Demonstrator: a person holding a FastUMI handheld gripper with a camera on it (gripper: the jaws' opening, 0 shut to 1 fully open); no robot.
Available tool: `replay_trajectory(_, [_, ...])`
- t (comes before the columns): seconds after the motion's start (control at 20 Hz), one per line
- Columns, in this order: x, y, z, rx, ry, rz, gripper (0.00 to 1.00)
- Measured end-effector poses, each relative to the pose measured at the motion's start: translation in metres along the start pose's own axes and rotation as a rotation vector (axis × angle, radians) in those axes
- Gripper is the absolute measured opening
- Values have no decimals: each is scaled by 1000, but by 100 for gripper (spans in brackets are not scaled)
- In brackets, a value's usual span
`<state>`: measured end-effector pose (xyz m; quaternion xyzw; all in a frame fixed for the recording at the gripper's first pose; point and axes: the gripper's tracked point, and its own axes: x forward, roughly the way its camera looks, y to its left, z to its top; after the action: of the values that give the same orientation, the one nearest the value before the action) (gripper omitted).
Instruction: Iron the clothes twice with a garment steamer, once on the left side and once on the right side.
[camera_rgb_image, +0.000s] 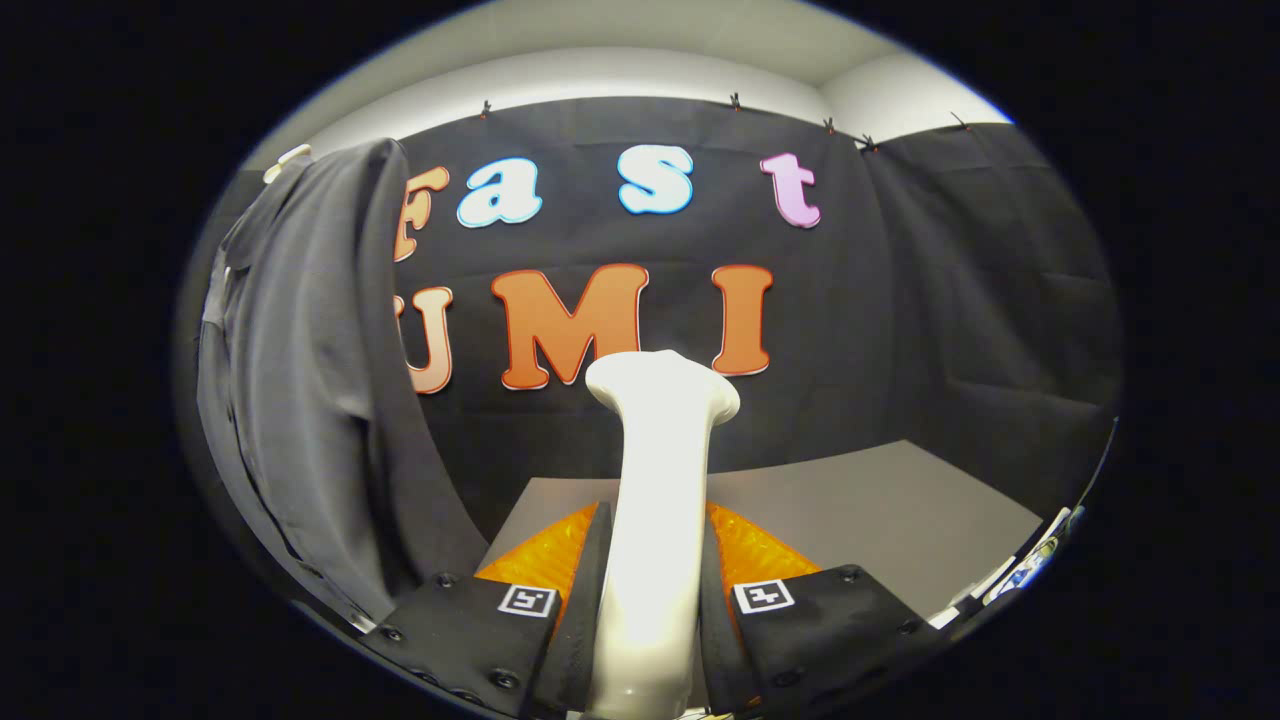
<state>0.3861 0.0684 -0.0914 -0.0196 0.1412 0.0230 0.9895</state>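
Note:
A white garment steamer (655, 480) stands upright between my fingers, its flared head (662, 385) rising beyond the fingertips. My gripper (655, 530) is shut on the steamer's handle, both fingers pressing its sides. A dark grey shirt (300, 380) hangs on a white hanger (287, 160) to the left of the steamer, its front facing right. The steamer head is apart from the shirt, some way to its right. The shirt's lower hem drops behind my left finger.
A grey table top (880, 510) lies below and ahead of the fingers, reaching back to the black cloth wall (950, 300). Some small white items (1010, 575) sit at the table's right edge.

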Motion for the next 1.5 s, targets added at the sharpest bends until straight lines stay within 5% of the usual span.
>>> replay_trajectory(0.45, [-149, 51, 26, 13, -180, -60, 50])
replay_trajectory(0.75, [-200, 106, 31, 7, -258, -51, 50])
replay_trajectory(1.5, [-159, 262, 23, -54, -299, 82, 50])
